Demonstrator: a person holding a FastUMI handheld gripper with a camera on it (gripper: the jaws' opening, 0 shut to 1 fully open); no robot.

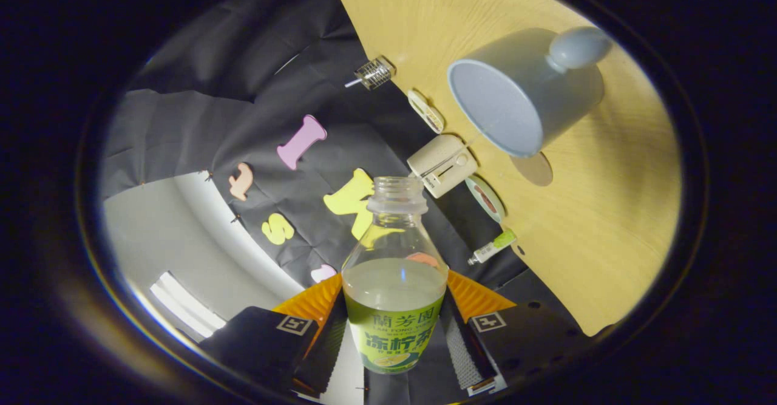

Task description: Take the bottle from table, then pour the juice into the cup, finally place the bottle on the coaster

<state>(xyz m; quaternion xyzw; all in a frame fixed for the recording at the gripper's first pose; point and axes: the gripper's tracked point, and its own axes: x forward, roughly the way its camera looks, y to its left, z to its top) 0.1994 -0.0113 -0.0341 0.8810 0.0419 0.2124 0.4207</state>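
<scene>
gripper [394, 332]: one, its two fingers pressed onto the sides of the bottle, pinching it at the labelled lower part
bottle [394, 283]: one, clear plastic with a green label, uncapped, held between the fingers with its open neck pointing ahead of them; pale juice fills it to roughly the top of the label
cup [522, 92]: one, pale blue mug with a rounded knob-like handle, standing on the table beyond the fingers and off to their right; its open mouth faces the bottle's neck, well apart from it
coaster [535, 169]: one round tan disc on the table, just beside the cup's rim on the side nearer the gripper
table [607, 211]: one, light wood grain, tilted steeply across the view to the right of the fingers
small things along the table's edge: five counted, between bottle neck and cup, all apart from the bottle
- metal wire piece [373, 73]: one, farthest ahead
- flat cream item [426, 111]: one
- cream boxy device [443, 165]: one, closest to the bottle's neck
- round greenish disc [485, 198]: one
- small tube with green end [493, 246]: one, nearest the right finger
</scene>
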